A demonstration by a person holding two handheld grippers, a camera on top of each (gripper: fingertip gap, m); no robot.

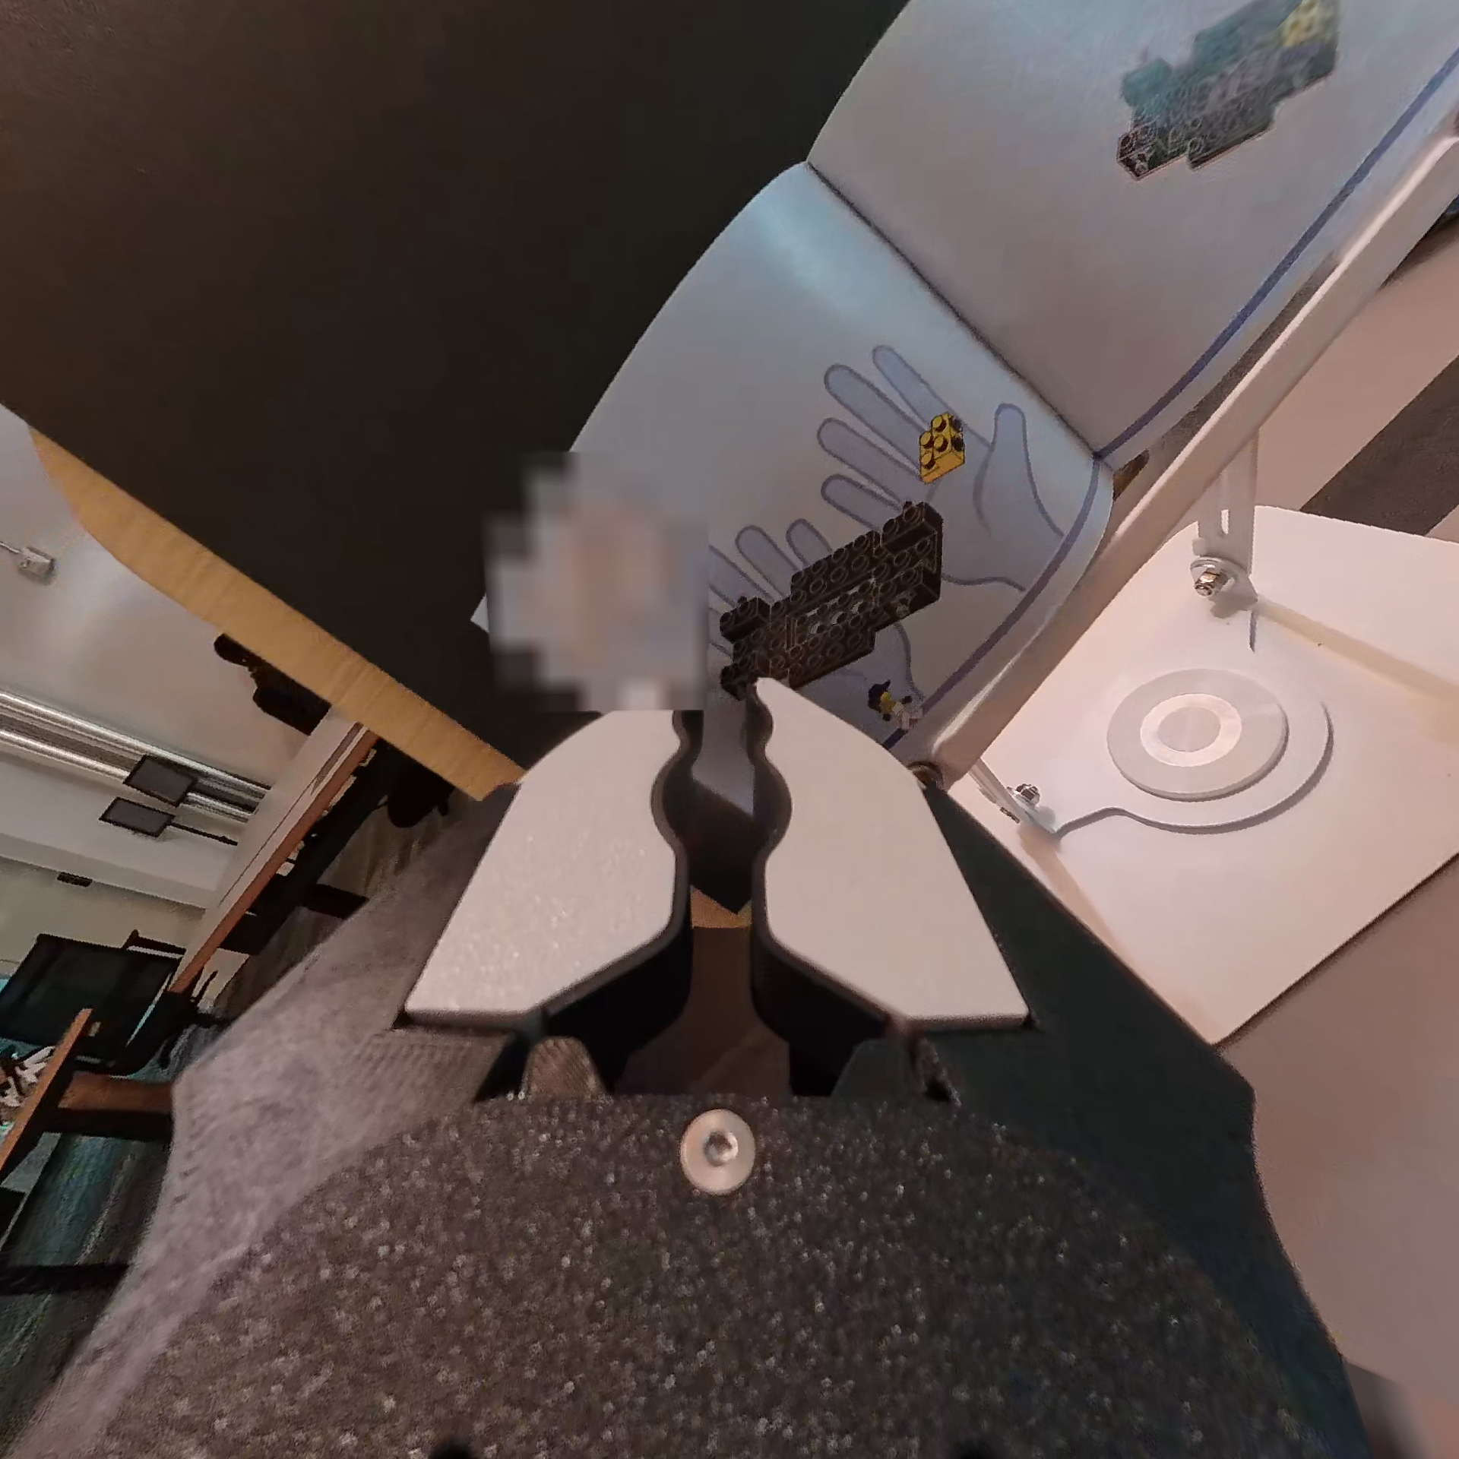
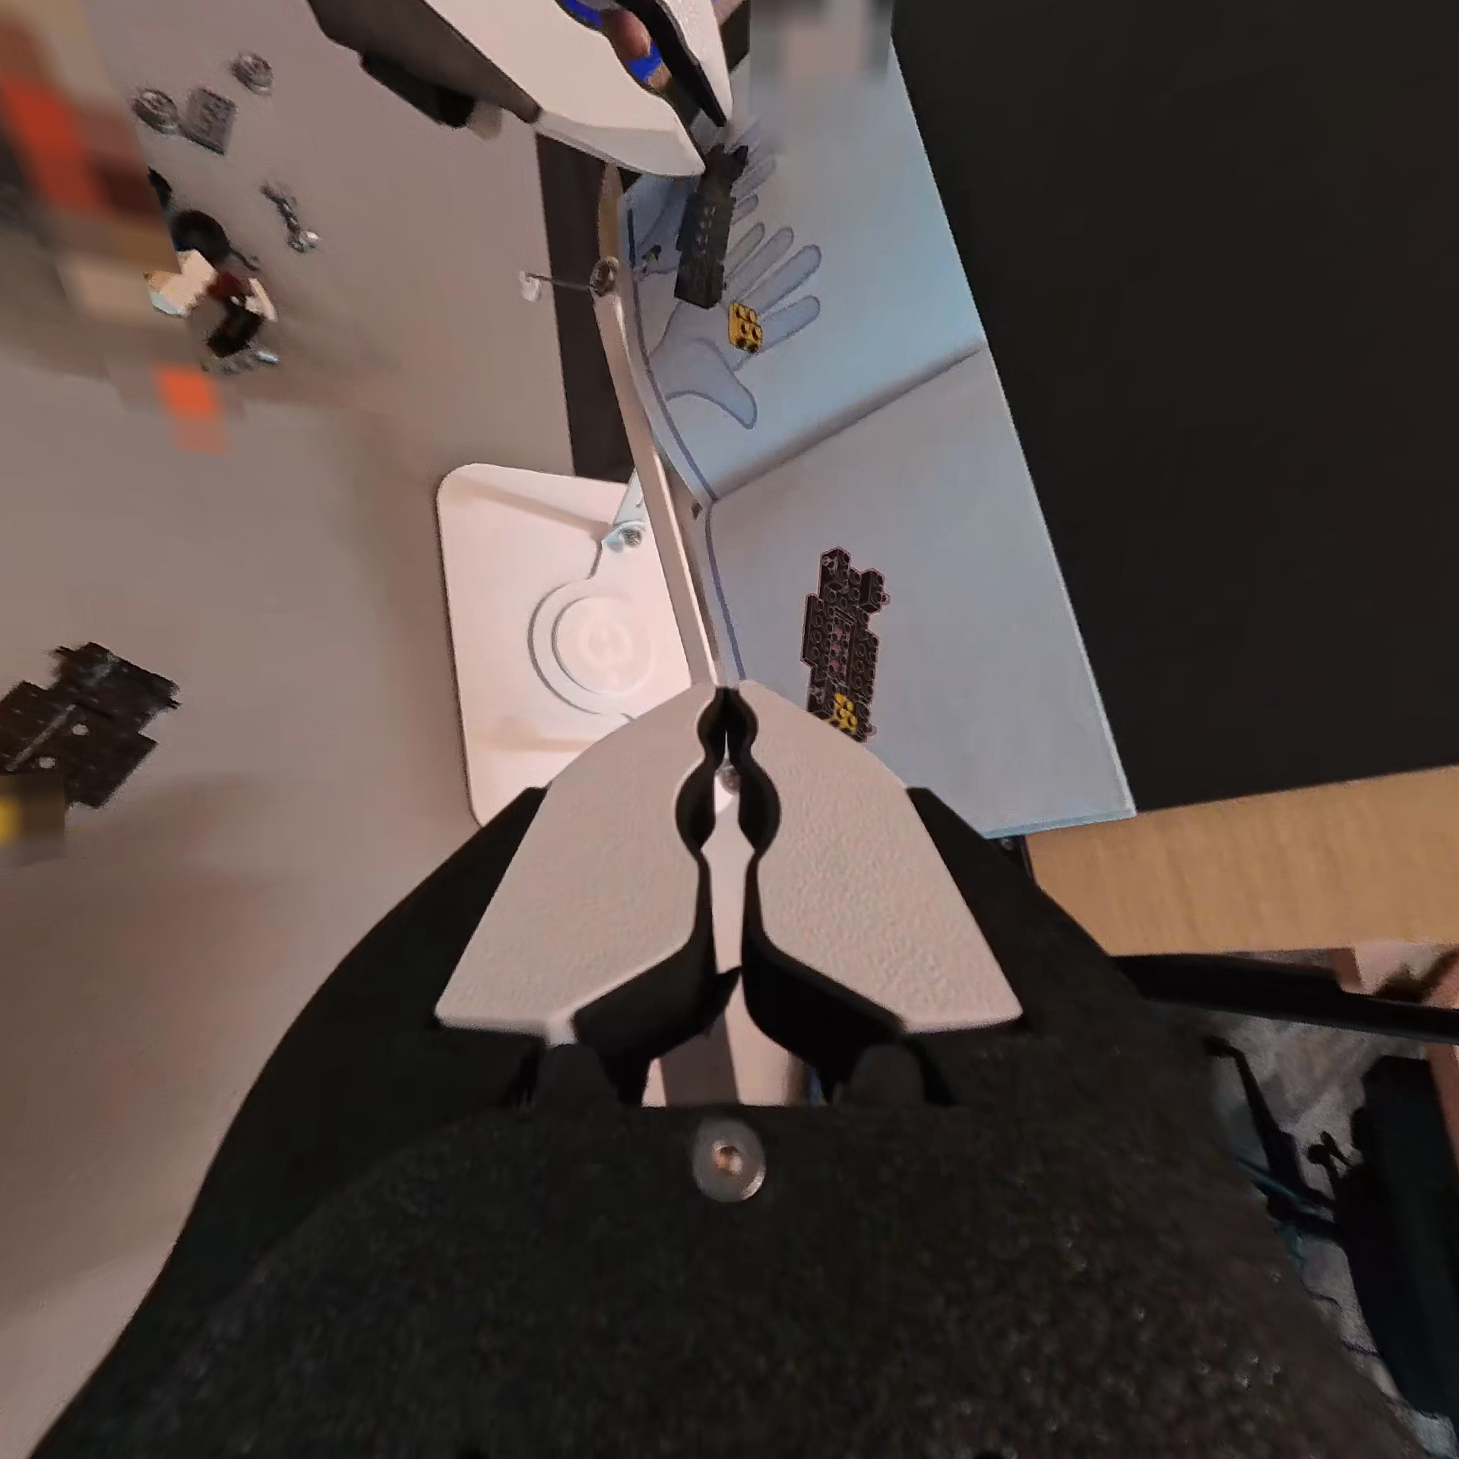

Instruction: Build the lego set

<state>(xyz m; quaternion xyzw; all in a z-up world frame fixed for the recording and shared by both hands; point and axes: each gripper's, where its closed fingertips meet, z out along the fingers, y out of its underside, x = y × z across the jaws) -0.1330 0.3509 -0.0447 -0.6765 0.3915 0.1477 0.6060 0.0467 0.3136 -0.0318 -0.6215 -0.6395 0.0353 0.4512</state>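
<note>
An open instruction booklet [image 1: 987, 237] leans on a white stand, and its pages show printed black brick assemblies and a yellow brick. My left gripper [image 1: 718, 703] is at the outer edge of the left page with its fingers a narrow gap apart. The page shows through the gap, and I cannot tell if it is touched. My right gripper [image 2: 725, 695] is shut, with its tips at the bottom edge of the booklet [image 2: 908, 513] by the stand's lip. Nothing shows between its fingers. A black lego assembly [image 2: 79, 726] lies on the table at the far left. The left gripper [image 2: 695, 150] also shows at the top of the right wrist view.
The stand's white base plate [image 2: 505, 553] rests on the grey table [image 2: 276, 908]. A minifigure [image 2: 213, 292] and small grey parts [image 2: 205, 118] lie beyond the black assembly. A black backdrop [image 2: 1224, 316] stands behind the booklet. A wooden edge [image 2: 1224, 868] runs on the right. The gap from one gripper's tips to the other's is roughly 20 centimeters.
</note>
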